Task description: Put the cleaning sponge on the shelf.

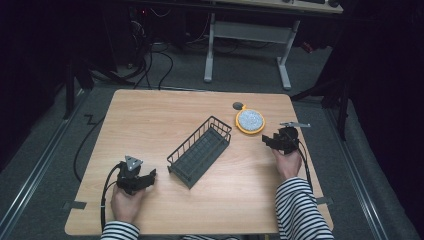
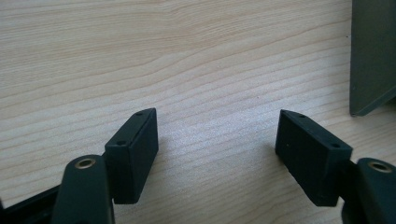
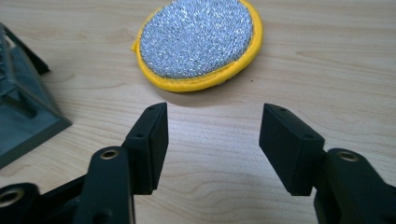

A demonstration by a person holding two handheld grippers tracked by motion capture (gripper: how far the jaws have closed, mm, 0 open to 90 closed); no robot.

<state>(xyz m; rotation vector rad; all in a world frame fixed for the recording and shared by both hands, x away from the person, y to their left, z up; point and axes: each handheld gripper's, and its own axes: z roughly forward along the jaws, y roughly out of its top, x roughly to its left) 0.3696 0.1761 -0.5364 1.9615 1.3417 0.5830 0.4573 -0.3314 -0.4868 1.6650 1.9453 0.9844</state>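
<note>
A round scouring pad [image 1: 250,120] with a silver mesh face and yellow rim lies flat on the wooden table [image 1: 150,115], right of centre. In the right gripper view the pad [image 3: 198,39] sits just beyond my right gripper [image 3: 212,133], which is open with nothing between its jaws. From above, the right gripper [image 1: 268,140] is close to the pad's near right side. A dark wire basket [image 1: 200,151] stands at the table's middle, lying diagonally. My left gripper [image 1: 150,176] rests near the front left, open and holding nothing; its jaws [image 2: 217,140] frame bare wood.
A basket corner [image 2: 371,56] shows at the upper right of the left gripper view, and the basket's end [image 3: 23,107] at the left of the right gripper view. A small dark disc [image 1: 238,105] lies behind the pad. Beyond the table stand a desk frame [image 1: 245,45] and floor cables.
</note>
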